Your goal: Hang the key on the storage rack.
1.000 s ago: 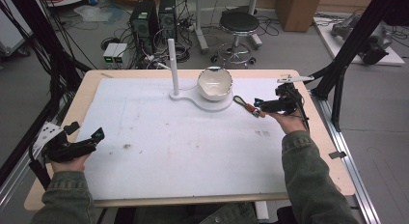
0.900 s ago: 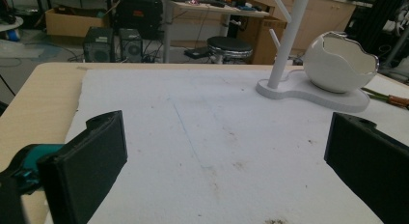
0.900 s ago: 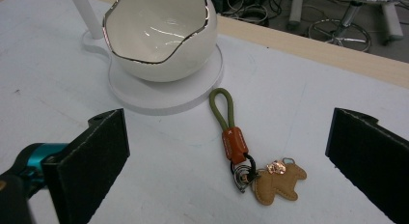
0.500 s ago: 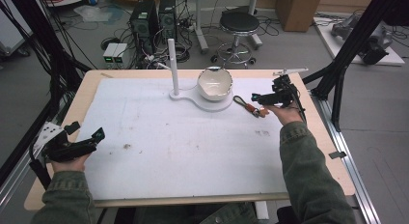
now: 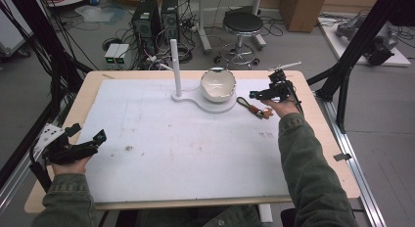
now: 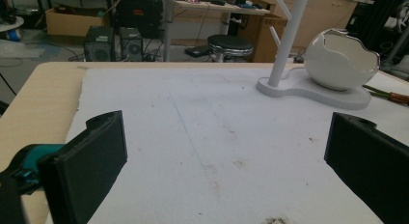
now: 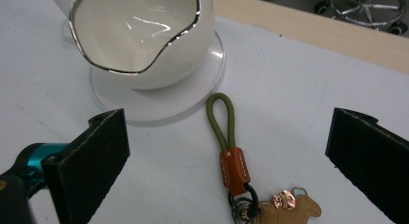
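Right gripper (image 5: 259,95): held at the far right of the white table mat (image 5: 195,153), just beyond the keyring. Jaws wide apart in the right gripper view, nothing between the pads, no contact with anything; released and empty.

Olive-green cord keyring with an orange leather band and a tan horse-shaped charm (image 7: 236,161): lies flat on the mat, just beside the round end of the white stand base (image 7: 159,105), apart from it. The cord loop points toward the base; the metal rings and the charm lie at the end nearer the camera. In the right gripper view it sits between the two black jaws, lower centre, touching neither. In the high view the keyring (image 5: 252,107) lies between the bowl and the right hand (image 5: 280,108).

White egg-shaped ceramic bowl with a jagged silver-edged rim (image 7: 140,35): stands on the round part of the base, opening tilted up toward the right gripper's camera. Inside looks bare. A white branched post (image 5: 175,65) rises upright from the other end of the same base.

Left gripper (image 5: 85,145): at the near left corner of the table, over the mat's edge, well apart from the stand and the keyring. Jaws wide apart in the left gripper view, holding nothing, pointing across the mat toward the stand (image 6: 308,86).
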Available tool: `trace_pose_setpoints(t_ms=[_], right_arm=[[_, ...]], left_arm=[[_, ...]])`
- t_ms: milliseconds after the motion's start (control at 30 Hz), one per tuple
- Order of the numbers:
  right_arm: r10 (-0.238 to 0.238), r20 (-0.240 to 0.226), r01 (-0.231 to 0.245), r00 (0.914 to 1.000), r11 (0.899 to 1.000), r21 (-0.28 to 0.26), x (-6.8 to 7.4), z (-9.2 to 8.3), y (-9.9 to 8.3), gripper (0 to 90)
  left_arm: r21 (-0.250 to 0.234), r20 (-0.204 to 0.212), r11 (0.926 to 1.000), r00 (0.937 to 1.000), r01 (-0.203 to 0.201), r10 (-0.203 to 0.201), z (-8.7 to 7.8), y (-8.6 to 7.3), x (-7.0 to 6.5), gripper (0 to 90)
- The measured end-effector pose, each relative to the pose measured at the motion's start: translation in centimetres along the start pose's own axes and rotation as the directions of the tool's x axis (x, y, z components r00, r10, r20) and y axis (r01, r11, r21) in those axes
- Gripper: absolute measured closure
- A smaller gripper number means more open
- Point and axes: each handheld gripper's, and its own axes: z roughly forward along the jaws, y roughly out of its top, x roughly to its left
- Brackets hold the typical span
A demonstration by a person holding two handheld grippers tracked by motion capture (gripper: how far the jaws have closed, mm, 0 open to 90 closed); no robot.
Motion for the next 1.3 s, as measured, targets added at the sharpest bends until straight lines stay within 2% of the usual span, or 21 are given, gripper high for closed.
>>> trace_pose_setpoints(t_ms=[33,100,333,367,467,733,800,833,867,967,1033,1100,1167,1267,1300], right_arm=[[-0.008,0.009,0.008,0.9999,1.000,0.031,0.0,0.5,0.2,0.6],[-0.007,0.004,0.007,1.0000,0.999,0.054,-0.2,1.0,0.4,0.6],[0.005,-0.009,-0.004,1.0000,0.994,0.106,-0.7,2.7,0.6,0.8],[-0.006,0.000,0.006,1.0000,0.991,0.135,-0.8,3.3,0.5,0.9],[-0.021,0.001,0.021,0.9998,0.986,0.166,-1.0,4.1,0.2,1.1],[-0.007,0.028,0.001,0.9996,0.974,0.225,-1.9,5.2,-0.4,1.3],[-0.005,0.031,-0.003,0.9995,0.969,0.248,-2.0,5.5,-0.5,1.4],[-0.008,0.027,0.001,0.9996,0.967,0.255,-2.0,5.7,-0.6,2.2],[-0.009,0.016,0.004,0.9998,0.958,0.286,-1.9,6.0,-0.8,5.8],[-0.012,0.015,0.007,0.9998,0.953,0.304,-1.7,6.2,-0.9,6.7],[-0.027,0.006,0.024,0.9996,0.951,0.307,-1.7,6.4,-0.9,12.6],[-0.005,-0.028,0.013,0.9996,0.950,0.312,-1.7,6.5,-0.9,20.3],[0.003,-0.039,0.009,0.9992,0.950,0.312,-1.8,6.6,-1.0,22.2],[0.014,-0.037,0.000,0.9992,0.939,0.344,-1.7,7.0,-1.2,28.6],[0.014,-0.037,0.000,0.9992,0.939,0.344,-1.7,7.0,-1.2,28.6]], left_arm=[[0.000,0.000,1.0000,1.0000,0.001,-0.001,0.0,0.0,0.0,1.7],[-0.003,0.001,1.0000,1.0000,0.003,-0.003,0.0,0.0,0.0,1.7],[-0.005,0.003,1.0000,1.0000,0.005,-0.005,0.0,0.0,0.0,1.7],[-0.004,0.004,1.0000,1.0000,0.005,-0.005,0.1,0.0,0.0,1.7],[-0.002,0.005,1.0000,1.0000,0.004,-0.004,0.1,0.0,0.0,1.7],[-0.004,0.005,1.0000,1.0000,0.004,-0.004,0.0,0.0,0.0,1.7],[-0.002,0.005,1.0000,1.0000,0.002,-0.002,0.0,0.0,0.0,1.7],[-0.003,0.005,1.0000,1.0000,0.004,-0.004,0.0,0.0,0.0,1.7],[-0.002,0.005,1.0000,1.0000,0.004,-0.004,0.0,0.0,0.0,1.7],[-0.003,0.006,1.0000,1.0000,0.006,-0.006,0.0,0.0,0.0,1.7],[-0.003,0.005,1.0000,1.0000,0.007,-0.007,0.0,0.0,0.0,1.7],[-0.004,0.005,1.0000,1.0000,0.008,-0.008,0.0,0.0,0.0,1.7],[-0.007,0.005,0.9999,1.0000,0.008,-0.008,-0.1,0.0,0.0,1.7],[-0.010,0.006,0.9999,1.0000,0.008,-0.008,-0.1,0.0,0.0,1.7],[-0.009,0.007,0.9999,0.9999,0.009,-0.009,0.0,0.0,0.0,1.7]])
